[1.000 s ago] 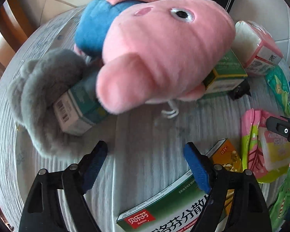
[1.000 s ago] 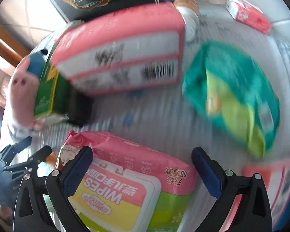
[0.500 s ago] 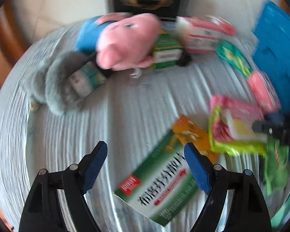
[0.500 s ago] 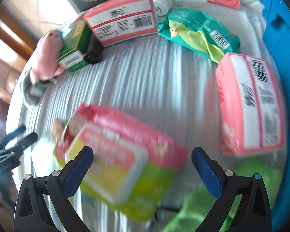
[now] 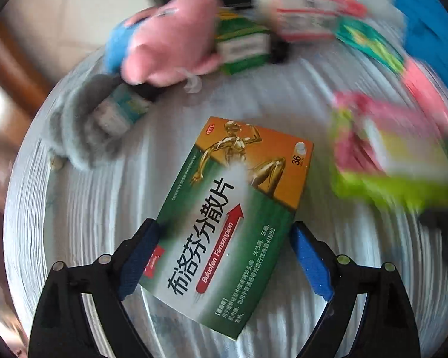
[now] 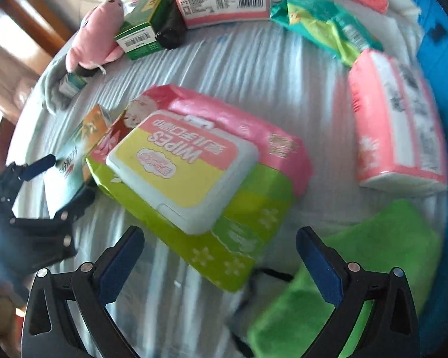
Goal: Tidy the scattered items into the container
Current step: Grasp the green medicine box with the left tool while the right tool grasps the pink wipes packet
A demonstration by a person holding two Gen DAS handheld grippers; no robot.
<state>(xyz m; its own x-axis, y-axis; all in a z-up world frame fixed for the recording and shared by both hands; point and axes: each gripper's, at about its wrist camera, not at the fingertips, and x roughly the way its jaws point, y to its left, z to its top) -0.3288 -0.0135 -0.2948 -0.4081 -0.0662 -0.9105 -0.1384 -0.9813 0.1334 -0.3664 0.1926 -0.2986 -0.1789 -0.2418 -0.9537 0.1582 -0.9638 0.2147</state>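
while opening, left hand-held gripper (image 5: 224, 256) angled steeply down, straddling medicine box (image 5: 230, 217)

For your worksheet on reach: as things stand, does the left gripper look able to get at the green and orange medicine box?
Probably yes. The left gripper straddles the medicine box, jaws opening, one pad at each long edge. Nothing lies on the box.

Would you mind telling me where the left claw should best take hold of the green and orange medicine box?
Grip the medicine box across its two long edges near the green end, coming down from above. It lies flat on the sheet, already between the opening left claw pads, which roughly flank those edges.
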